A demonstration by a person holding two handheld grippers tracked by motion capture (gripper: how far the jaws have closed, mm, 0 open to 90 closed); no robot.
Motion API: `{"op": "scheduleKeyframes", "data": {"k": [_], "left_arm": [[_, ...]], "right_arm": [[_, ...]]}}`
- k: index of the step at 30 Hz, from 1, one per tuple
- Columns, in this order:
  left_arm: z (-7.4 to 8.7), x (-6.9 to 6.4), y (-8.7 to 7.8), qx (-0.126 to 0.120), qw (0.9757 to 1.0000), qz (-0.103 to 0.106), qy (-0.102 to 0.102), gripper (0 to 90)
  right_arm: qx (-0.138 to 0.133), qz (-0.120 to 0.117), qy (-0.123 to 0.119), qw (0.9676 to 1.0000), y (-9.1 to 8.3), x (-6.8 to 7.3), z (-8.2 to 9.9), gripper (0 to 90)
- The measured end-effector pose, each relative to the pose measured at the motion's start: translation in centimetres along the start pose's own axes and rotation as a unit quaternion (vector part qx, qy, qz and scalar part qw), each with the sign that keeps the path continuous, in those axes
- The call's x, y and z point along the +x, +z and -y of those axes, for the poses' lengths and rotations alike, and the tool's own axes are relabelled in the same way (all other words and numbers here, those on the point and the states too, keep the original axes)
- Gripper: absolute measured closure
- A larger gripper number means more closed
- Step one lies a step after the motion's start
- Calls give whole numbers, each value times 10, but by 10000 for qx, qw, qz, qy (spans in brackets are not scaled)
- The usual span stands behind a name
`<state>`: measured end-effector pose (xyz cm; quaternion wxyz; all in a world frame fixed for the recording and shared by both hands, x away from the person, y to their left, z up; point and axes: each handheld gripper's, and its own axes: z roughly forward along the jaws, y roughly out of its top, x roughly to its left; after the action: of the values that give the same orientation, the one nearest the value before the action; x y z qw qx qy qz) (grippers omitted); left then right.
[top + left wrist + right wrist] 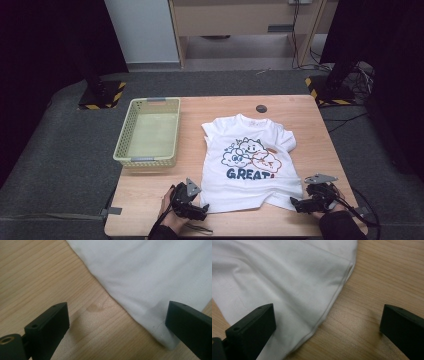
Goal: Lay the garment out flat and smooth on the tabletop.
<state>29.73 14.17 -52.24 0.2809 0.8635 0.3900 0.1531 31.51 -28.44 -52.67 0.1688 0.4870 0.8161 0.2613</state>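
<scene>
A small white T-shirt (250,160) with a cartoon print and the word "GREAT!" lies flat on the wooden table (150,195), collar away from me. My left gripper (202,210) stands open at the shirt's near left hem corner (165,340), jaws wide apart with the corner just inside the right jaw. At the near right hem corner my right gripper (295,204) is open too. In the right gripper view the shirt's hem edge (329,307) runs between the jaws, with cloth by the left jaw and bare wood by the right one.
A pale yellow-green plastic basket (125,131) sits at the table's left rear, with nothing in it. A dark round grommet (261,108) lies near the far edge. Bare wood stretches along the near edge and on either side of the shirt.
</scene>
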Motion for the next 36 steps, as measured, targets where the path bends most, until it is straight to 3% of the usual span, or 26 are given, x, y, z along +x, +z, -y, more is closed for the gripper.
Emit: {"op": "scheduleKeyframes", "data": {"k": [18,27,36], "left_arm": [[5,-3,-5,51,10000,46,18,45],[3,-1,-5,92,9999,53,61,45],[0,5,-6,-38,10000,2,46,46]], "right_arm": [[164,-104,68,9998,-7,-12,8,3],[216,-60,-45,9997,-8,-11,6,8],[-152,-143,168,9996,-14,-13,-3,25]]}}
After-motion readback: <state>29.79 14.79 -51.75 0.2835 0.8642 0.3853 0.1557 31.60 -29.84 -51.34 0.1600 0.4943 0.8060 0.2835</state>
